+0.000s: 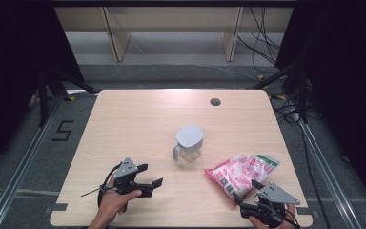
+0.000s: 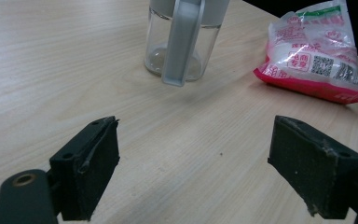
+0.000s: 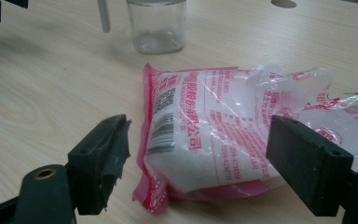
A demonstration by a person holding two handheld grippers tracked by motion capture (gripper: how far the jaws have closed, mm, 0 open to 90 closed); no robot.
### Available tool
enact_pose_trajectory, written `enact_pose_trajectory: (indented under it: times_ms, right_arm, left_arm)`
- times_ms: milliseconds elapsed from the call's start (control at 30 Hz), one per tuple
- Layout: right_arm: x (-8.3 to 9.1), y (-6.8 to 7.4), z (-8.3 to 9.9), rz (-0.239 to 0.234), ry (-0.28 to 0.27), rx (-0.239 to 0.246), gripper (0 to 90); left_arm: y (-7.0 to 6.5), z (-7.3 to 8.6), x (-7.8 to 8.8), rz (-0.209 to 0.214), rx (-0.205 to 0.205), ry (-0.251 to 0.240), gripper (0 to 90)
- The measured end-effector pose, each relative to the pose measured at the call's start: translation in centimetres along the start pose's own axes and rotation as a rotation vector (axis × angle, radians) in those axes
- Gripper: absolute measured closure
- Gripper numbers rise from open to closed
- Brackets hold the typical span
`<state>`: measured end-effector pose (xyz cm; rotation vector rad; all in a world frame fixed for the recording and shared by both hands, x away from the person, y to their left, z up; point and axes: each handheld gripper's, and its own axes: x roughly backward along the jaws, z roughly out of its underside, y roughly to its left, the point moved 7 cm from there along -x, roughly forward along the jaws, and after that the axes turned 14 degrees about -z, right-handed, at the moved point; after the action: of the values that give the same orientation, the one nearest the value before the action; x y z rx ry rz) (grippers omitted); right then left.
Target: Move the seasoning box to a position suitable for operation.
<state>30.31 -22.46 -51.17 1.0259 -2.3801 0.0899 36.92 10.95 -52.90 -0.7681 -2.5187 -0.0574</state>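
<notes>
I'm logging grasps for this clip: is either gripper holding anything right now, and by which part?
Nothing is held. The left gripper is open over bare table; the right gripper is open, its jaws either side of the bag without pressing it.

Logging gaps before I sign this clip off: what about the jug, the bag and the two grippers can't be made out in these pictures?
- Jug: lid cut off by the top edge in both gripper views.
- Bag: printed text too small to read; its far end runs off the right edge in the right gripper view.
- Right gripper: partly cut off by the bottom edge in the high view.
- Left gripper: the person's hand covers its grip in the high view.
</notes>
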Motion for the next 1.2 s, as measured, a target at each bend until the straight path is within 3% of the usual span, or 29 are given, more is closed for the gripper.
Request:
enact_pose_trajectory:
  times_ms: [400, 500, 567, 633, 767, 900, 933, 1000, 1033, 1200]
  right_arm:
    - [-0.2, 0.0, -0.2, -0.014, -0.016, 0.005, 22.0]
    - [-0.2, -0.1, -0.2, -0.013, -0.019, -0.003, 21.8]
    - [-0.2, -0.2, -0.2, -0.014, -0.019, 0.002, 21.8]
    - [-0.1, 0.0, -0.2, -0.015, -0.024, -0.001, 21.7]
    - [-0.1, 0.0, -0.4, -0.019, -0.032, 0.006, 23.4]
    - [0.1, 0.2, -0.3, -0.007, -0.026, -0.028, 22.7]
    - [0.0, 0.3, -0.3, -0.011, -0.031, -0.044, 22.1]
    - [-0.1, -0.1, -0.4, -0.017, -0.038, 0.004, 22.1]
    - [-0.1, 0.0, -0.4, -0.016, -0.038, 0.000, 22.1]
    - [-0.1, 0.0, -0.5, -0.017, -0.039, 0.004, 22.0]
  left_arm:
    - [-0.3, -0.3, -0.2, -0.008, -0.005, -0.007, 15.0]
    - [-0.9, -0.7, -0.2, 0.034, 0.019, -0.030, 14.6]
    - [-1.1, -0.8, -0.2, 0.033, 0.018, -0.035, 14.7]
    - [-1.4, -0.9, -0.4, 0.035, -0.004, -0.045, 14.7]
    - [-1.5, -1.1, -0.8, 0.027, -0.008, -0.051, 15.0]
    - [-1.7, -1.8, -1.4, 0.007, -0.020, -0.077, 25.7]
    - [-2.1, -2.1, -2.0, 0.029, -0.039, -0.080, 28.8]
    - [-2.6, -2.4, -2.9, 0.033, -0.052, -0.088, 29.4]
    - [-2.6, -2.5, -3.2, 0.023, -0.068, -0.082, 31.2]
    - [-2.6, -3.4, -4.8, -0.004, -0.068, -0.091, 35.9]
